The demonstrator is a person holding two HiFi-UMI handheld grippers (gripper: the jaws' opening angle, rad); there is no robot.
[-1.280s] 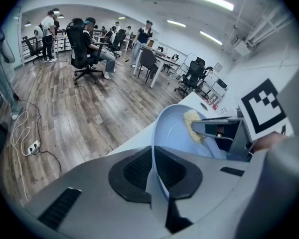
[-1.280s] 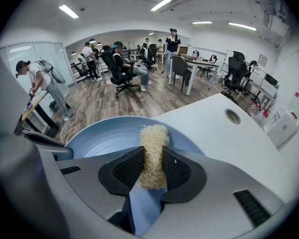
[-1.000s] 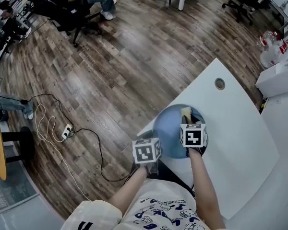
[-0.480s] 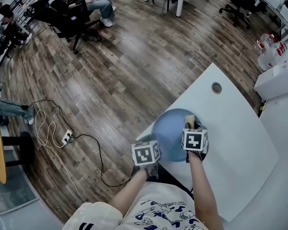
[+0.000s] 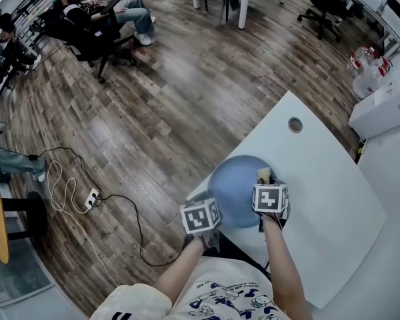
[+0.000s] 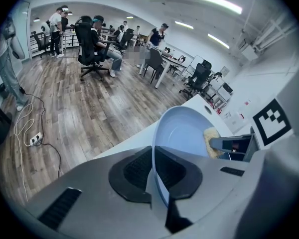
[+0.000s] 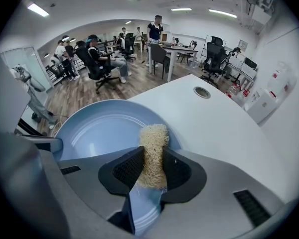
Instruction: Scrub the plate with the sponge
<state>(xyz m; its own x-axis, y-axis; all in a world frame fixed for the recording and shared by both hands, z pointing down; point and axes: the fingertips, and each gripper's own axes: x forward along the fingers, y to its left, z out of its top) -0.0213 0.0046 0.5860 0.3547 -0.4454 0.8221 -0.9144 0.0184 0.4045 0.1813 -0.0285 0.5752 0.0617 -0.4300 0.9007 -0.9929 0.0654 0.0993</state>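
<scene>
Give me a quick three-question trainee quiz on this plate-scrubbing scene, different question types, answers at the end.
1. True or false: the right gripper is shut on the pale yellow fibrous sponge.
2. What does the left gripper clamp? A) the rim of the round light-blue plate B) a floor cable C) nothing.
3. Fill in: the plate sits at the edge of a white ___.
Key: 1 true; 2 A; 3 table.

Grey left tongs and right tongs carry black-and-white marker cubes; the shirt is white, cartoon-printed.
</scene>
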